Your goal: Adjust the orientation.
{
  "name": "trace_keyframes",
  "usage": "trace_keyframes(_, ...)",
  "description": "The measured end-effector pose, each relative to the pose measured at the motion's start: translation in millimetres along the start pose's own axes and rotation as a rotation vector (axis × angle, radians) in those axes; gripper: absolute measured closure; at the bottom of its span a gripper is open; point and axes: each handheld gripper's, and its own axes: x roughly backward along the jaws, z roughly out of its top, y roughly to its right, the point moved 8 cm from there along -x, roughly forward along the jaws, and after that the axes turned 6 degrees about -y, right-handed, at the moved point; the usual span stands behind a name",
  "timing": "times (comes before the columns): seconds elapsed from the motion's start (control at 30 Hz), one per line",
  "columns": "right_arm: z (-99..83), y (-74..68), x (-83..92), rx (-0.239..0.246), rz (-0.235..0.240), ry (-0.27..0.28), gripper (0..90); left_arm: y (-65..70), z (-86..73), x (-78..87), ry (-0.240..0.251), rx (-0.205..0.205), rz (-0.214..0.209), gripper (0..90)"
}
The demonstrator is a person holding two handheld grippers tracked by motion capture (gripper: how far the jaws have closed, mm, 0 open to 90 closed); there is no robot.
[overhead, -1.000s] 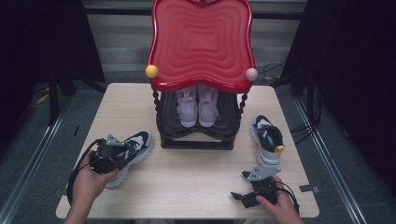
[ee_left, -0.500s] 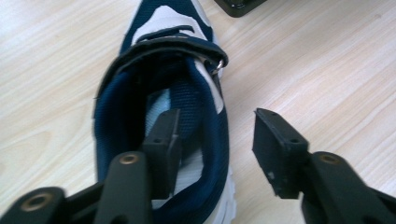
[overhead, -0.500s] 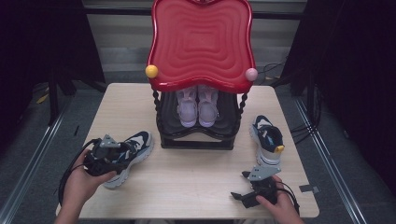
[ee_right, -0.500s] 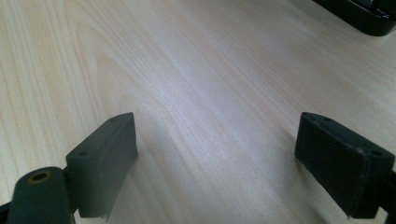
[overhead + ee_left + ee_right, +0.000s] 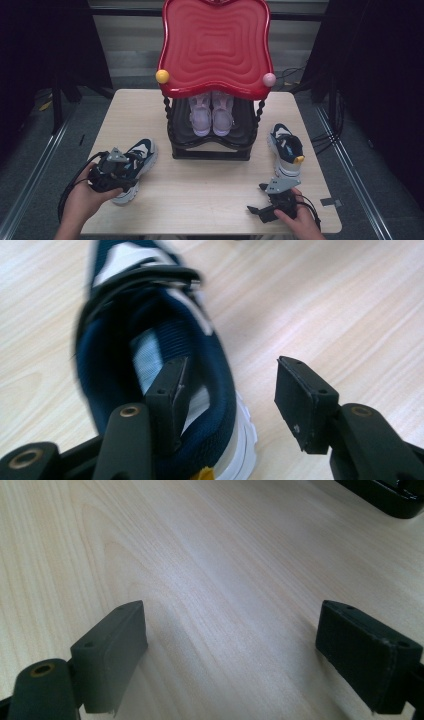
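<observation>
Navy-and-white sneaker (image 5: 134, 167) lies at lower left of the high view on the table (image 5: 210, 185), long axis diagonal, toe toward upper right and the shoe rack (image 5: 212, 145), heel under the left gripper (image 5: 111, 172). Left gripper view adds what the overhead hides: the jaws have just been opening and now stand half apart astride the sneaker's (image 5: 155, 365) heel collar, one inside the opening, one outside over bare wood, not pressing. Right gripper (image 5: 270, 202) rests at lower right, jaws wide and empty, near a second sneaker (image 5: 286, 150); pink shoes (image 5: 212, 112) sit under the rack's red top (image 5: 215, 45).
</observation>
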Motion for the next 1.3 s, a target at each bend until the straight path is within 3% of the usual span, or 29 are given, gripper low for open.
trace_keyframes(0.17,0.0,-0.1,0.0,0.0,0.001,0.0,12.2,6.2,3.1,-3.9,0.008,0.008,-0.015,47.8)
trace_keyframes(0.4,0.0,-0.2,0.1,-0.001,0.001,0.0,12.2,4.0,3.4,-4.1,0.018,0.019,-0.016,51.5)
trace_keyframes(0.6,0.0,-0.1,-0.1,0.0,0.001,0.0,12.2,2.6,6.9,-3.9,0.002,0.03,0.007,66.4)
trace_keyframes(0.77,0.0,-0.1,-0.1,0.0,0.001,0.0,12.2,1.2,12.3,-5.7,-0.005,0.061,-0.019,73.8)
trace_keyframes(1.07,0.0,-0.1,-0.1,0.0,0.001,0.0,12.2,0.5,33.0,-15.7,0.056,0.142,0.005,76.2)
trace_keyframes(1.3,0.0,-0.1,0.0,0.0,0.0,0.0,12.2,4.6,48.6,-22.9,0.086,0.143,0.007,75.9)
